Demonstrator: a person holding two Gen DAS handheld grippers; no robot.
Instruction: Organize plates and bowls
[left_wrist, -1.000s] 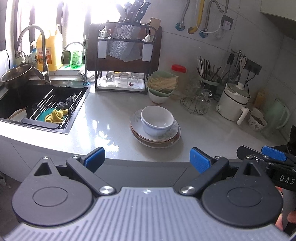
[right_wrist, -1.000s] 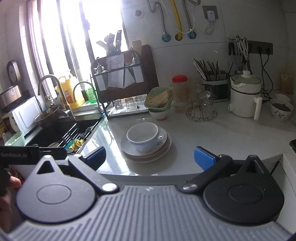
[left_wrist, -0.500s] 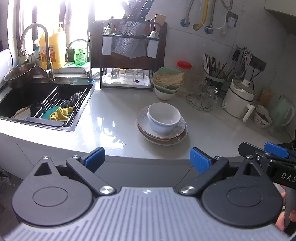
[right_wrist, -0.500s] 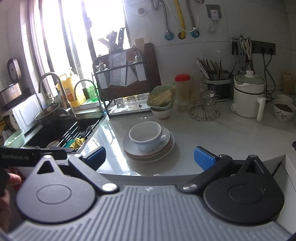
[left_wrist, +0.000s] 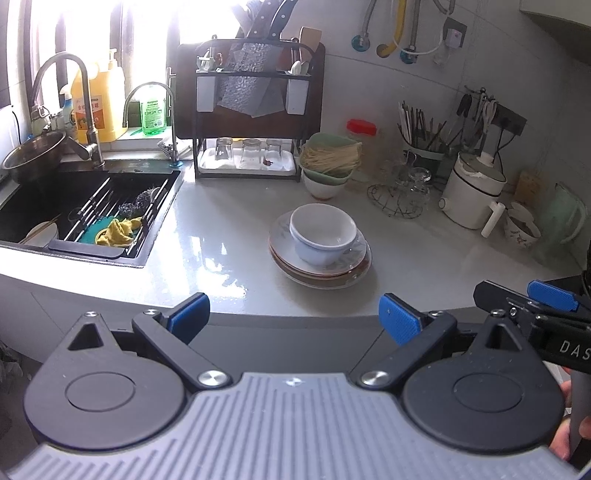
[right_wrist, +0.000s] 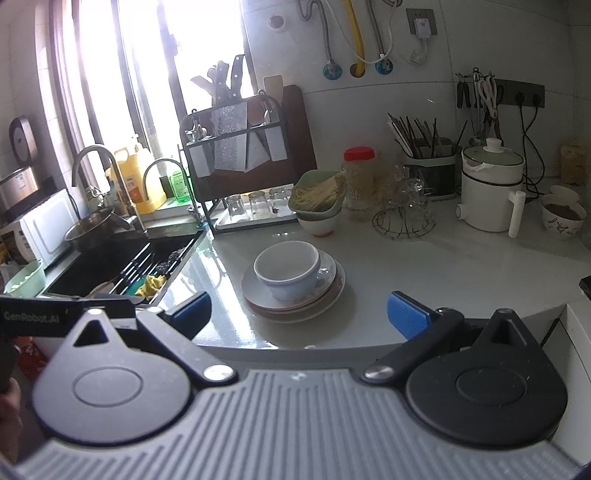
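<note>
One white bowl (left_wrist: 323, 232) sits atop a stack of plates (left_wrist: 321, 266), at least three by their rims, mid-counter (left_wrist: 221, 229) right of the sink (left_wrist: 85, 206). The left gripper (left_wrist: 293, 319) and right gripper (right_wrist: 299, 312) hang short of the counter edge, both spread wide and empty.

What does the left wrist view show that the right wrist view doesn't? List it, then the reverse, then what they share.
Only the left wrist view: the right gripper at its right edge, and a pale green jug.

Only the right wrist view: a white microwave, a wall clock, the left gripper's body at its left edge.

Both: white bowl on stacked plates, sink, knife rack, white pot.
</note>
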